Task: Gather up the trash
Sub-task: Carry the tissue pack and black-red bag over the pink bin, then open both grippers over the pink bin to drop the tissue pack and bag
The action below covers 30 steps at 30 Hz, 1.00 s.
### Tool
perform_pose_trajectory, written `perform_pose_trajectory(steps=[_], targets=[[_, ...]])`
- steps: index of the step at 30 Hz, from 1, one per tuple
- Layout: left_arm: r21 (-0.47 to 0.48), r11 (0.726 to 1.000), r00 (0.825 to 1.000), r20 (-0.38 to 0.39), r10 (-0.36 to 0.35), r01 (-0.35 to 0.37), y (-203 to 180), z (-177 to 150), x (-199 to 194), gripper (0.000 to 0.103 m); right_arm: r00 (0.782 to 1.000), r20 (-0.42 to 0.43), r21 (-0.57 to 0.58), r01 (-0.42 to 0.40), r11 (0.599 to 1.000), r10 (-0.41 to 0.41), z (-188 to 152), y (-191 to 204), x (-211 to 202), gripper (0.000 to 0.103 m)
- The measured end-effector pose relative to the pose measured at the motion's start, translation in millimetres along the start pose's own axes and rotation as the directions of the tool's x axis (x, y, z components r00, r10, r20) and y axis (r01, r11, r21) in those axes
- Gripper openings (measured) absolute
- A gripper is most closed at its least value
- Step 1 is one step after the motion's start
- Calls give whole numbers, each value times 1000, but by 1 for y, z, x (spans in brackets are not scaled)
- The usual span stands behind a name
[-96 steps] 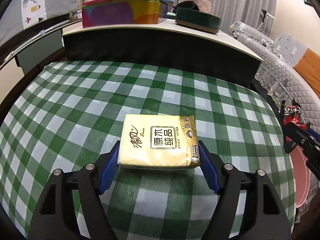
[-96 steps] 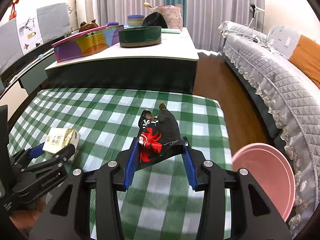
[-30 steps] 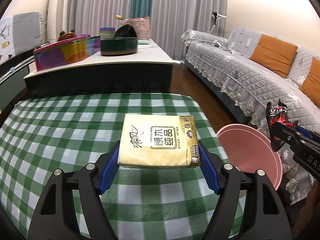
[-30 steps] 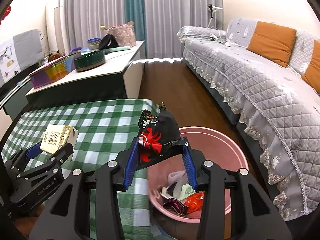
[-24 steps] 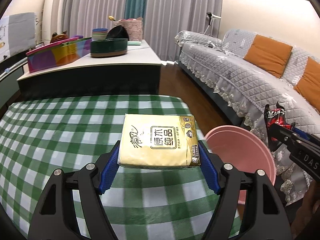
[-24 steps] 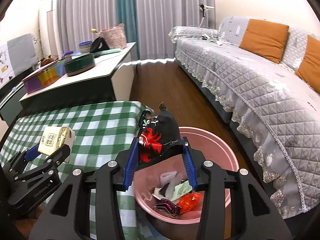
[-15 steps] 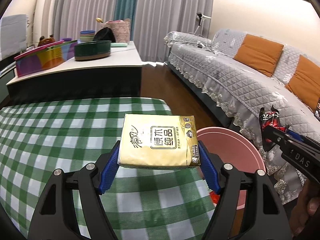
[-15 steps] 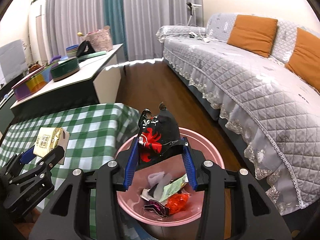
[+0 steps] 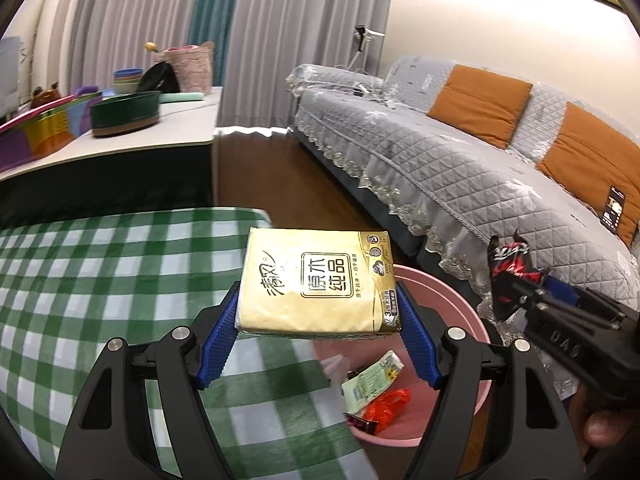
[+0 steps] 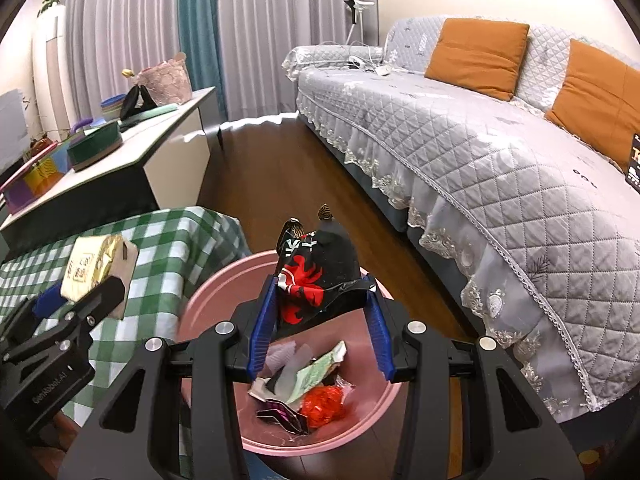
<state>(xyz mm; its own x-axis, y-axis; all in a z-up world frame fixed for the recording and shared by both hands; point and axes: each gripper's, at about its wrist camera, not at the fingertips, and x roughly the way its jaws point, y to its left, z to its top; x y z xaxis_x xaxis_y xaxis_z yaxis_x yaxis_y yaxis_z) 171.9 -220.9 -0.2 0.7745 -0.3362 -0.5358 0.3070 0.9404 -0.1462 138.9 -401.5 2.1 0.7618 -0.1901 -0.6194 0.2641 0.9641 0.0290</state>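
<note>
Several wrappers [image 10: 304,384] lie in the pink bin [image 10: 208,300] beside the sofa [image 10: 480,168].

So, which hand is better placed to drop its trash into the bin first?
Right. Its tongs hold the black wrapper directly above the pink bin. The left tongs, holding the tissue pack, hang over the bin's edge beside the table.

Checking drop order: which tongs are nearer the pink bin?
Right. The right tongs, gripping the black-and-red wrapper, hang over the pink bin. The left tongs, gripping the yellow tissue pack, sit at the table edge beside it.
</note>
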Motion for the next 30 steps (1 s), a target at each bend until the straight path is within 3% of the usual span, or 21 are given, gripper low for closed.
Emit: perform_pose_trajectory(steps=[18,19,21,22,30], targets=[[6,998,998,-15,-63,64,-24,4,14,71,999,-53,22,12,1000,-11,-13,-21,16,44],[8,997,997,-22,-78,79,-26,5,15,71,999,-53,20,12,1000,-11,-13,-21,16,46],[10,994,994,-39,-107,107,-27,4,18,78,998,-49,12,29,1000,-28,-13,-20,15,64],[7,994,993,-44,-111,111,-27,3,18,80,998,-45,12,34,999,-34,-13,-21,15,67],[-25,995,995,-25,-101,100,-21,3,10,83,999,-39,25,36,999,-35,-10,-21,12,69]])
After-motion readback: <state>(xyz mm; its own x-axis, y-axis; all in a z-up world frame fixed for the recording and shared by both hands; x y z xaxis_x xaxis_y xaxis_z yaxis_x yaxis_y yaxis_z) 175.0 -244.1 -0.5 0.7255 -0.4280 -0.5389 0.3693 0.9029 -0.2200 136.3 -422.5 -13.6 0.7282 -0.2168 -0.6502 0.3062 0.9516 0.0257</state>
